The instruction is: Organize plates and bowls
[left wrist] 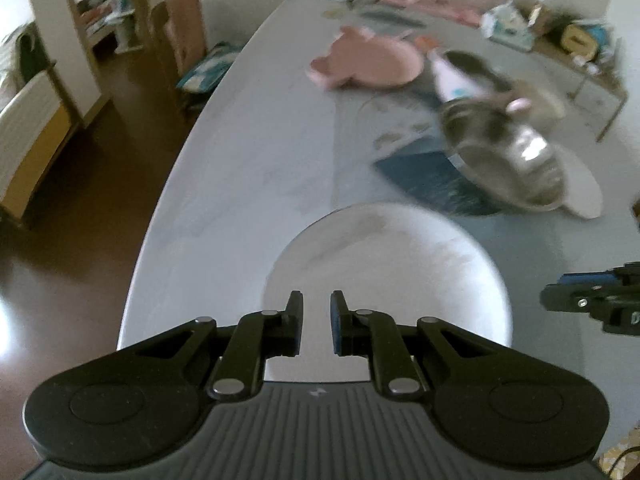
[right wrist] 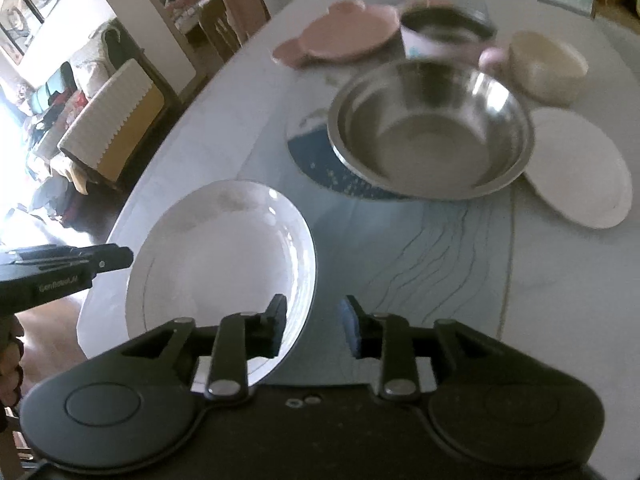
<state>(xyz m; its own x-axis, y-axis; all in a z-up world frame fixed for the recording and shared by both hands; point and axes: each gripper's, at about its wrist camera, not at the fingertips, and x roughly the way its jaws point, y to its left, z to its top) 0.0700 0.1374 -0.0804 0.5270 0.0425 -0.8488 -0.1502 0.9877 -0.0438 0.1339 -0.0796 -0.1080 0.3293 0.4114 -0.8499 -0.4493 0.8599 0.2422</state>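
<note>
A large white plate (left wrist: 384,272) (right wrist: 224,260) lies flat near the table's front left edge. My left gripper (left wrist: 316,296) hovers over its near side, open by only a narrow gap, with nothing between the pads. In the right wrist view its tip (right wrist: 124,258) sits by the plate's left rim. My right gripper (right wrist: 313,304) is open above the plate's right rim, gripping nothing; it also shows in the left wrist view (left wrist: 552,300). Farther back stand a steel bowl (right wrist: 432,132) (left wrist: 508,160), a smaller white plate (right wrist: 576,172) and a pink plate (right wrist: 344,32).
A dark-lined white cup (right wrist: 440,32) and a cream bowl (right wrist: 548,68) stand behind the steel bowl, which rests on a blue mat (right wrist: 316,164). Clutter lines the far edge of the grey table (left wrist: 260,140). A chair (left wrist: 180,32) and dark floor lie to the left.
</note>
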